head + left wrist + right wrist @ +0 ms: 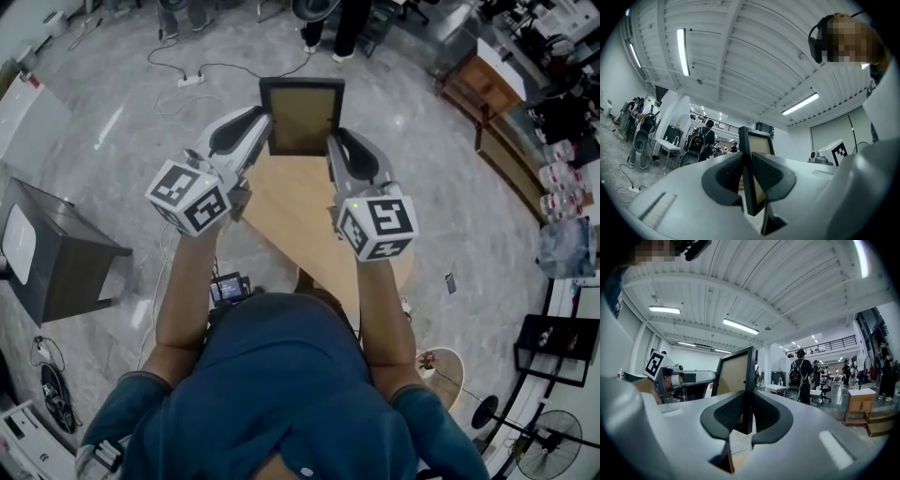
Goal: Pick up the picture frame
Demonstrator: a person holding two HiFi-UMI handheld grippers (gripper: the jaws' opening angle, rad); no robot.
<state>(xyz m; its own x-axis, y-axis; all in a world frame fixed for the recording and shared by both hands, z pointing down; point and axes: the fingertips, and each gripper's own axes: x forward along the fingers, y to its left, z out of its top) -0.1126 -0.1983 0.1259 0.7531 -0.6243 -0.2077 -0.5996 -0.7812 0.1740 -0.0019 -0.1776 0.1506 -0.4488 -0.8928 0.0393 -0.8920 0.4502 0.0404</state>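
A black picture frame (pixel 301 115) with a plain tan panel is held up in the air beyond the far end of a wooden table (pixel 300 217). My left gripper (pixel 265 131) is shut on the frame's left edge, and my right gripper (pixel 332 142) is shut on its right edge. In the left gripper view the frame (pixel 756 154) stands edge-on, pinched between the dark pads (pixel 730 171). The right gripper view shows the frame (pixel 736 376) rising between the pads (pixel 765 412), tan face turned left.
A dark grey box-like stand (pixel 56 246) sits on the floor at left. A power strip with cables (pixel 192 79) lies on the floor ahead. Wooden benches (pixel 487 89) stand at right. A person's legs (pixel 330 33) show at the top, and people stand in the background.
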